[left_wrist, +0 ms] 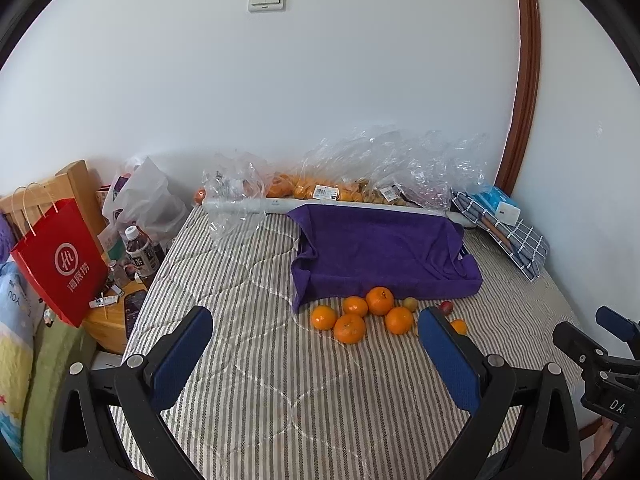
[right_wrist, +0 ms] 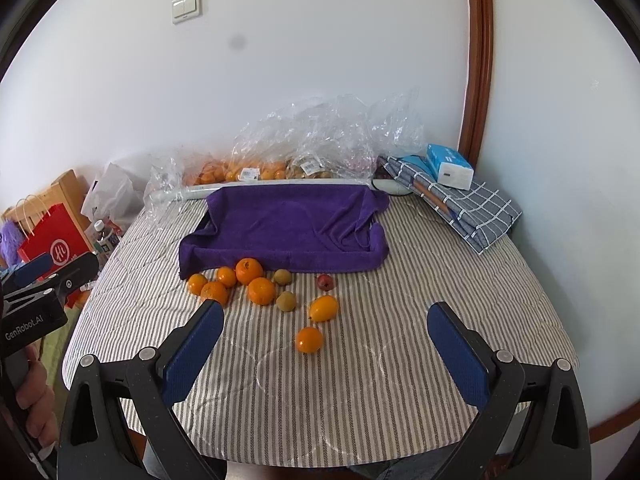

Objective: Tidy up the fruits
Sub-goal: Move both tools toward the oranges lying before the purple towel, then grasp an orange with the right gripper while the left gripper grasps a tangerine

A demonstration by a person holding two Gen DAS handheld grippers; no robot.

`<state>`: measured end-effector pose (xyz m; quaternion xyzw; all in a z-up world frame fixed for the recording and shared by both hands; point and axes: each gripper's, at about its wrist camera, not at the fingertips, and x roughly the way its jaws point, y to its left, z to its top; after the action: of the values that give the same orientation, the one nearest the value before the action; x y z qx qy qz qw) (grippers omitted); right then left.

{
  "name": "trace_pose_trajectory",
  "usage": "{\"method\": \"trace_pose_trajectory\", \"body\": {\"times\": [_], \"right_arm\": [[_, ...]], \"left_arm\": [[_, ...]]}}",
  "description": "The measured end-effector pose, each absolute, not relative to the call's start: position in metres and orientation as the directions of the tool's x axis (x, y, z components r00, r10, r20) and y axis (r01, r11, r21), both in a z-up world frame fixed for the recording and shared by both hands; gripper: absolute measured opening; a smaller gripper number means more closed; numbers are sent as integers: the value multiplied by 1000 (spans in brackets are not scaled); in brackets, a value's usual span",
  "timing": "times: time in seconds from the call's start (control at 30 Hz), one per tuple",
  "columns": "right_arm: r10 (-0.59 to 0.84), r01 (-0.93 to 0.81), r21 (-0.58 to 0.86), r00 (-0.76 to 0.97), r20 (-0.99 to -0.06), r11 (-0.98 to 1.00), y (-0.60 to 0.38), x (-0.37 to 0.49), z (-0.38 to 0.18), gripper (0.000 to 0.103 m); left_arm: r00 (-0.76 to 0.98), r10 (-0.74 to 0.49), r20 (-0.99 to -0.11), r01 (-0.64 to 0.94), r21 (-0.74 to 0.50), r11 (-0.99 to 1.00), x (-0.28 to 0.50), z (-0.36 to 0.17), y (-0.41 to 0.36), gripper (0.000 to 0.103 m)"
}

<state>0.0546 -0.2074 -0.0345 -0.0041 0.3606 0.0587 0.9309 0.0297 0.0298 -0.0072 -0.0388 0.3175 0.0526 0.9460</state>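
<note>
Both grippers hover over the striped bedcover with nothing between their blue pads; the left gripper is spread wide, and the right gripper likewise; the loose fruits lie scattered on the cover just in front of the purple towel-lined tray; bagged fruit sits behind it against the wall.

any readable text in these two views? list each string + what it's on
"GenRobot.AI": on the body of the left gripper, seen in the right wrist view.
"DA": cut-off lettering on the right gripper, seen in the left wrist view.
Red paper bag: round white logo over three Chinese characters, "海底捞".
Bottle label, price stickers on the clear fruit bags, blue and white box: too small to read.
</note>
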Motion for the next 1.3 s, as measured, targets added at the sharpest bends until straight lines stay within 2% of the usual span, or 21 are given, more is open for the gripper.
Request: {"method": "trace_pose_trajectory", "body": {"times": [0.27,0.5,0.77,0.87,0.9,1.0,1.3], "right_arm": [[125,-129,45,729,-673,991,-204,65,-42,101],[123,-131,38,735,-667,991,-201,84,-71,97],[100,-104,37,709,-698,994,-203,115,-120,84],[104,-96,52,695,-711,994,-203,123,-137,79],[107,-98,54,678,-727,994,-202,127,-143,74],[118,-113,58,638,-761,992,-200,135,-162,63],[214,-179,132,586,-782,975,-189,134,-201,60]], "left_arm": [[802,74,-593,-121,-40,992,40,-12,36,103],[775,76,-628,-131,-42,991,67,-42,50,102],[728,71,-681,-155,-62,986,100,-86,72,91],[707,30,-707,-146,-103,984,112,-101,81,79],[693,13,-721,-147,-125,981,116,-107,85,77],[677,-12,-736,-146,-150,978,125,-121,93,76],[643,-30,-766,-109,-130,985,141,-150,98,76]]}}
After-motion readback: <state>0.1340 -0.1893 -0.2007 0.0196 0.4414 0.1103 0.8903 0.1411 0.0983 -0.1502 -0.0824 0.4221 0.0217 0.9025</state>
